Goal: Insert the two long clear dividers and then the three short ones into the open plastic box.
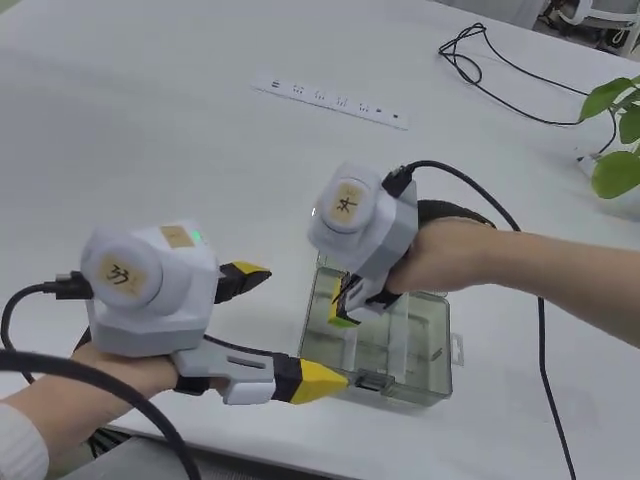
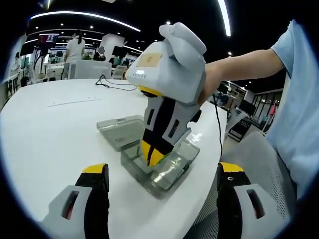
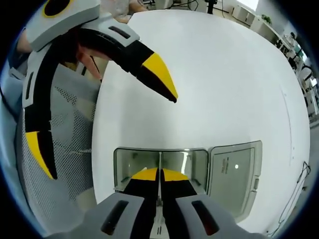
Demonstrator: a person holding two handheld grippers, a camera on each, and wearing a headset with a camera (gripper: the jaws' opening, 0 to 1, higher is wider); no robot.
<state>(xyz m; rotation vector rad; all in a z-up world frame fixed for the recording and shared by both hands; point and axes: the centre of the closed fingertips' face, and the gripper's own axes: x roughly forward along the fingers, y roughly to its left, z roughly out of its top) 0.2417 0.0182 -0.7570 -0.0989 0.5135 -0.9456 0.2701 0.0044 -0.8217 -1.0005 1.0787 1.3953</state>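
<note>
The clear plastic box lies open near the table's front edge, its lid folded flat beside it. My right gripper points down into the box, its jaws pressed together on a thin clear divider that stands upright across the inside. In the left gripper view the right gripper dips into the box, with the lid behind it. My left gripper hovers just left of the box, jaws wide apart and empty. The left gripper faces the box, and its jaws show above the box in the right gripper view.
A white power strip lies far back on the white table. A black cable loops at the back right, beside green plant leaves. The table's front edge runs just below the box. A mesh chair stands under it.
</note>
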